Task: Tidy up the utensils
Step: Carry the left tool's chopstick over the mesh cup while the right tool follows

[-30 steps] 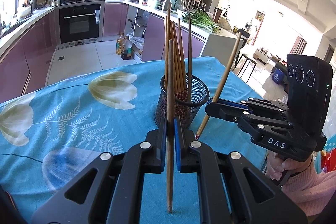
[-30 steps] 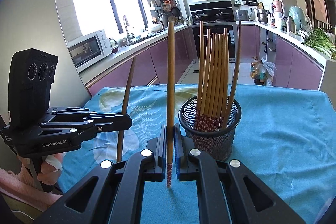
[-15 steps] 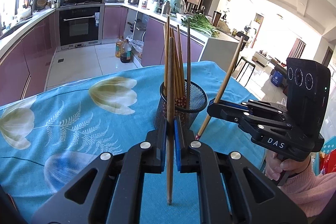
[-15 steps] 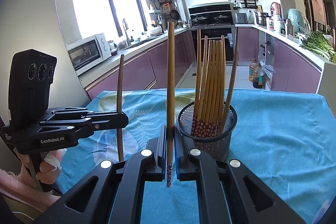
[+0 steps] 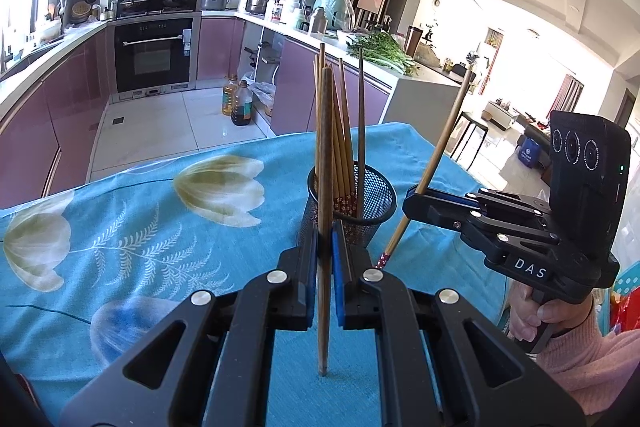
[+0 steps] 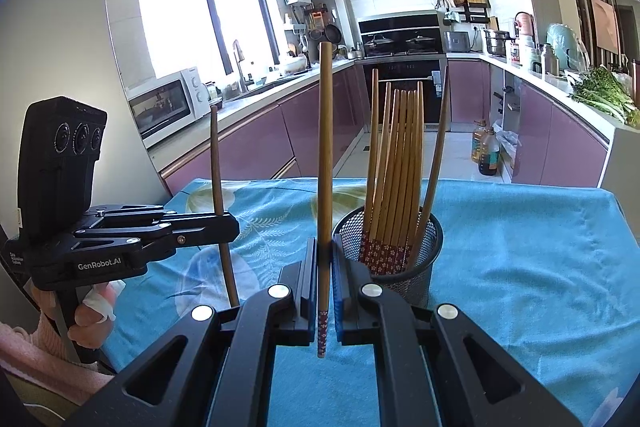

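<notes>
In the left wrist view the left gripper is cut off by the bottom edge from 5 to 7 o'clock, and its clamped chopstick hides part of the mesh holder behind it. The lower ends of the bundled chopsticks are lost inside the mesh. At 4 o'clock the person's right hand is mostly covered by the right gripper. In the right wrist view the left hand at 8 o'clock runs off the edge, and the microwave's controls are too small to read.
</notes>
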`<state>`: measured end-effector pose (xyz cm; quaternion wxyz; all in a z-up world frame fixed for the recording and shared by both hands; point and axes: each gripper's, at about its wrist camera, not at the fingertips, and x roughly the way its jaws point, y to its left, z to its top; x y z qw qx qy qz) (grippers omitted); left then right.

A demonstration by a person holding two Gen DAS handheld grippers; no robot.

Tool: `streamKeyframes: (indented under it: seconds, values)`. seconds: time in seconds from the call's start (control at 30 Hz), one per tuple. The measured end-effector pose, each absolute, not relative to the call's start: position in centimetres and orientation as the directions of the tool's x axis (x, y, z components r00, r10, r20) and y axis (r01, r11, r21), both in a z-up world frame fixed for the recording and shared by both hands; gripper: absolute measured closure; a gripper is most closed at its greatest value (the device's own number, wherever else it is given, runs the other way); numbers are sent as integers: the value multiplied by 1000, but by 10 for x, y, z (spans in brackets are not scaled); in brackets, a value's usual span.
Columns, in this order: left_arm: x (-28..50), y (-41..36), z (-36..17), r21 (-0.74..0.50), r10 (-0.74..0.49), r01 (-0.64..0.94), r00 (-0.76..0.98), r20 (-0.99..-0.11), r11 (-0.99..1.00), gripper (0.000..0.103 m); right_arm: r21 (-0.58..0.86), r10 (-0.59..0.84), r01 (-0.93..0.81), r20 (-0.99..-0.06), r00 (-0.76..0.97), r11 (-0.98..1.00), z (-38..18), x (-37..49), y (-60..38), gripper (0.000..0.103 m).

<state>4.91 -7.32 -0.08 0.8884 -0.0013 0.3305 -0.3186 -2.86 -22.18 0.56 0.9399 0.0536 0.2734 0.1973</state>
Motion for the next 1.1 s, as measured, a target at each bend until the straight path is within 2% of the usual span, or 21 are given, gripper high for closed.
streamKeyframes:
  seconds: [1.1]
  values:
    - [47,-72,14,-192,-569,574,602,-560,796,95,187,394,-348,-472,788,919,17,-24,-219,97]
